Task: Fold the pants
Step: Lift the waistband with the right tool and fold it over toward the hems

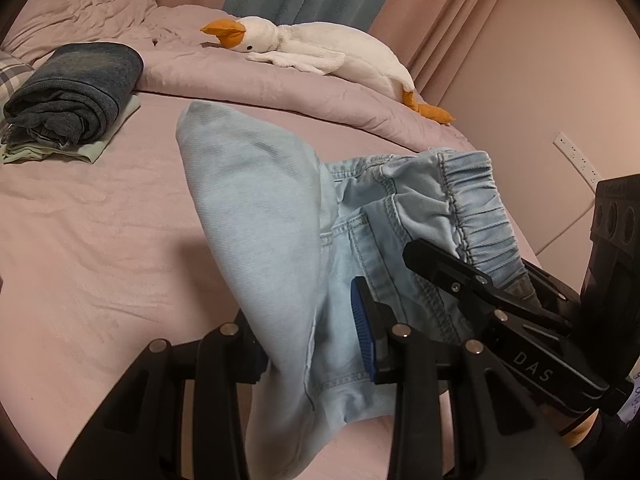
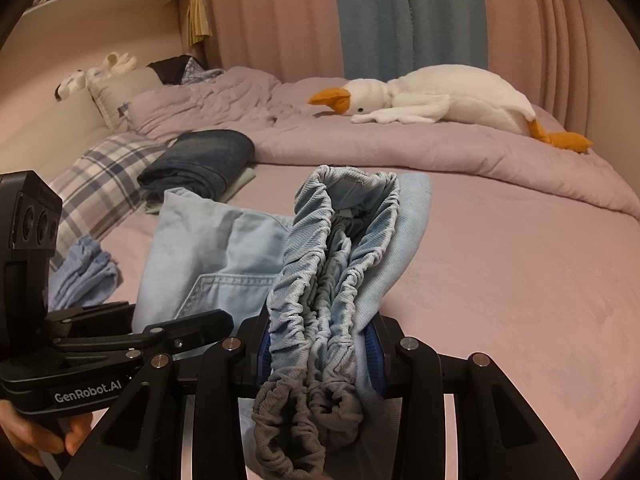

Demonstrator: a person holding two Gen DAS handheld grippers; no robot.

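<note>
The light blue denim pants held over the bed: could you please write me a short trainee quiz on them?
1. True or false: both grippers grip the light blue denim pants.
2. What does the right gripper pinch? A) gathered elastic waistband B) a leg hem
3. Which soft toy lies on the rumpled pink duvet?

Key: 1 true: the left gripper is clamped on them too. 2 A, the waistband. 3 the white plush goose.

Plush goose (image 1: 332,50) on duvet (image 1: 256,76) (folded dark jeans (image 1: 76,92) nearby)
</note>
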